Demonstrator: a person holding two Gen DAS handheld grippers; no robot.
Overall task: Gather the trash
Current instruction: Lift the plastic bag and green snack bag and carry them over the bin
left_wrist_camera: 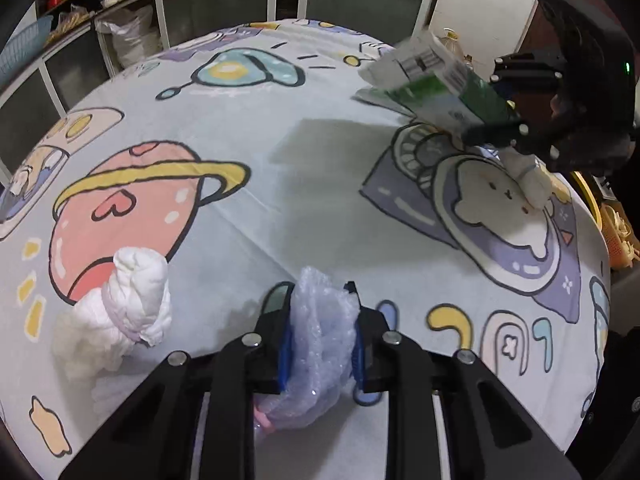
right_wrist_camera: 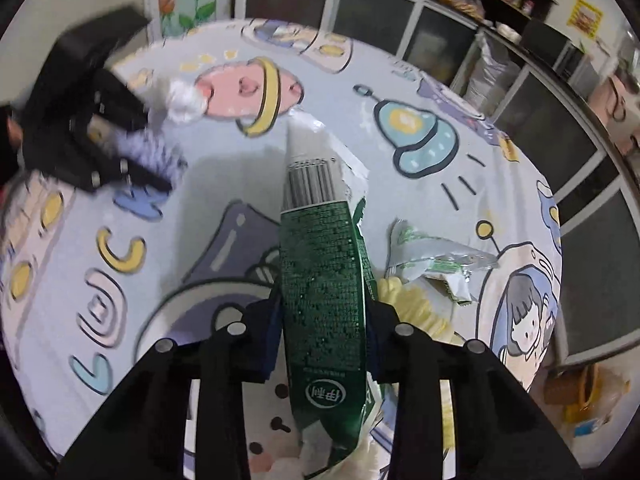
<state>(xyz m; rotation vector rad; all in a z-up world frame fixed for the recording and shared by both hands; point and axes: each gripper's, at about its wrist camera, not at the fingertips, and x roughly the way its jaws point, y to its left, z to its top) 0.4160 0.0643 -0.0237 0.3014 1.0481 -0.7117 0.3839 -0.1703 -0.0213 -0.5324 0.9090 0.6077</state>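
Left tongs (left_wrist_camera: 320,336): we are gripping a crumpled wad of clear bubble wrap (left_wrist_camera: 316,352) between the blue-padded fingers, above the cartoon-printed tablecloth (left_wrist_camera: 280,184).
Right tongs (right_wrist_camera: 324,320): we are clamping a flattened green and white milk carton (right_wrist_camera: 320,272), which is sticking out forward past the fingertips.
Left of the left tongs: a twisted white paper tissue (left_wrist_camera: 132,300) is lying on the cloth, just beside the fingers.
Right of the right tongs: a torn green and white wrapper (right_wrist_camera: 436,264) is resting on the cloth, near a pale yellow crumpled piece (right_wrist_camera: 412,312).
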